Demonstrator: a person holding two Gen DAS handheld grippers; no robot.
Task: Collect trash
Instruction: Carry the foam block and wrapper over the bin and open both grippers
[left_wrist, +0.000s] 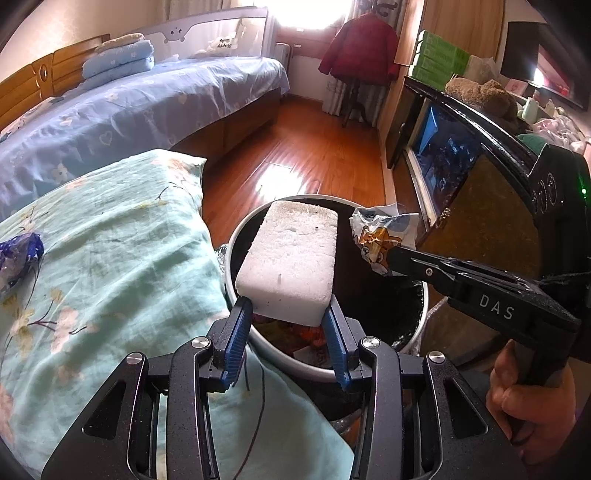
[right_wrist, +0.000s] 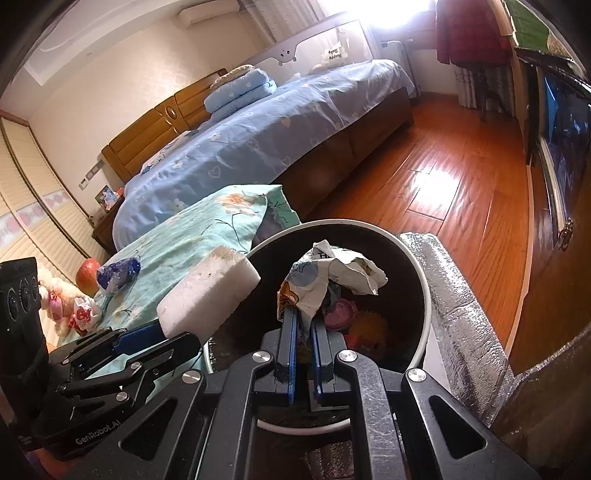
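Gripping a white foam block (left_wrist: 290, 262), the left gripper (left_wrist: 290, 314) holds it over the near rim of the trash bin (left_wrist: 419, 325). The right gripper (right_wrist: 303, 325) is clenched on a crumpled wrapper (right_wrist: 332, 275) above the bin's mouth; the colourful contents, possibly discarded packaging, lie inside.

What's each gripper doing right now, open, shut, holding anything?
Left gripper: closed on a white foam block, held over the trash bin.
Right gripper: closed on a crumpled wrapper, also over the bin.
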